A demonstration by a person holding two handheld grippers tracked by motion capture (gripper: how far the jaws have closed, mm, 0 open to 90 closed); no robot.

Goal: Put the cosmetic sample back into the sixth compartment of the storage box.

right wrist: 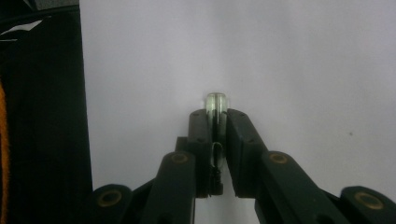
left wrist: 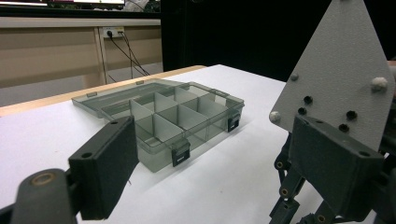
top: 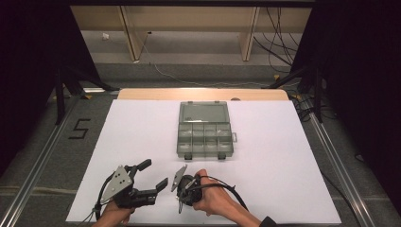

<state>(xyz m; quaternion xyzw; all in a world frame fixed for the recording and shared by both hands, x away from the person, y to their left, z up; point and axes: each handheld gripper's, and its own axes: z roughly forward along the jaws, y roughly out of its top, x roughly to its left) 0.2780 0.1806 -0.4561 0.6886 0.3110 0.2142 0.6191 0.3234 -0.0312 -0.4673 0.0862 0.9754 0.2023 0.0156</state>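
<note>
In the high view the open organizer box [top: 205,131] sits at the centre of the frame on the white counter [top: 283,156], lid laid back toward the top, its compartments apparently empty. Both hands are at the bottom edge, well apart from it.

The right tool [right wrist: 216,122] is clamped on a small clear cylinder [right wrist: 215,101], seemingly a glass or plastic part with thin wire inside, though it is too small to name. Only its rounded end pokes past the jaw tips, in the middle of the right gripper view. The left tool [top: 150,174] stands wide open, holding nothing, at lower left of the high view; the box lies ahead of it in the left gripper view.

My guess is that the part is meant for a compartment. The risks, as I judge them:
- The grip is narrow and on a round, smooth body, so a tilt or jolt could roll it out onto the counter.
- Squeezing harder could crack it.
- The compartments are small, so a release from too high could bounce it into a neighbouring cell.
- The tool could knock the light box or its dividers and shift it.
</note>
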